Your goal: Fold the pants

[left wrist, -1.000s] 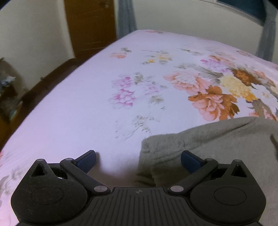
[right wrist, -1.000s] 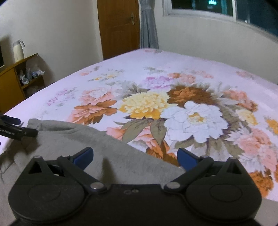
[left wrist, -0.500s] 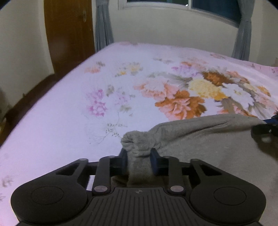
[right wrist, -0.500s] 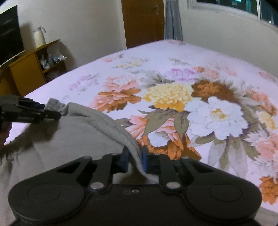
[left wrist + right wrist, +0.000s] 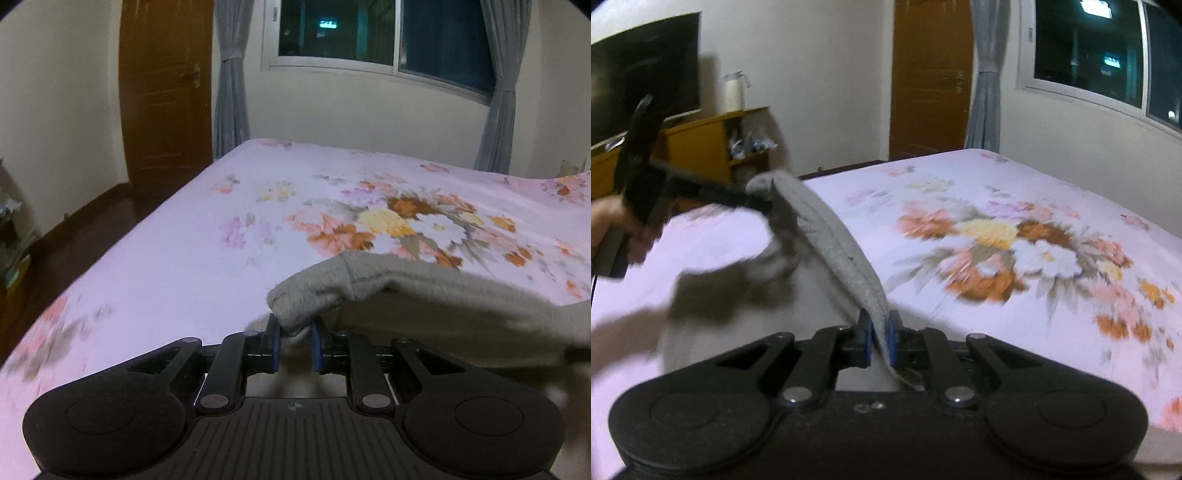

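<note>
The grey pants (image 5: 424,286) hang lifted above the flowered bed sheet (image 5: 207,243), their edge stretched between my two grippers. My left gripper (image 5: 294,338) is shut on a bunched corner of the grey pants. In the right wrist view my right gripper (image 5: 878,341) is shut on the other end of the same edge of the pants (image 5: 827,236), which rises up and to the left. There the left gripper (image 5: 753,201) shows from the side, held by a person's hand (image 5: 617,225). The cloth below the raised edge is mostly hidden behind the gripper bodies.
The bed (image 5: 1015,229) fills the middle of both views. A brown door (image 5: 162,92), grey curtains (image 5: 231,85) and a dark window (image 5: 388,33) stand beyond it. A yellow wooden shelf (image 5: 701,144) with a white kettle (image 5: 734,91) and a dark screen (image 5: 639,77) lies to the left.
Both grippers went from wide open over the flat pants to shut on the edge. Both then lifted it off the sheet and carried it forward across the bed.
</note>
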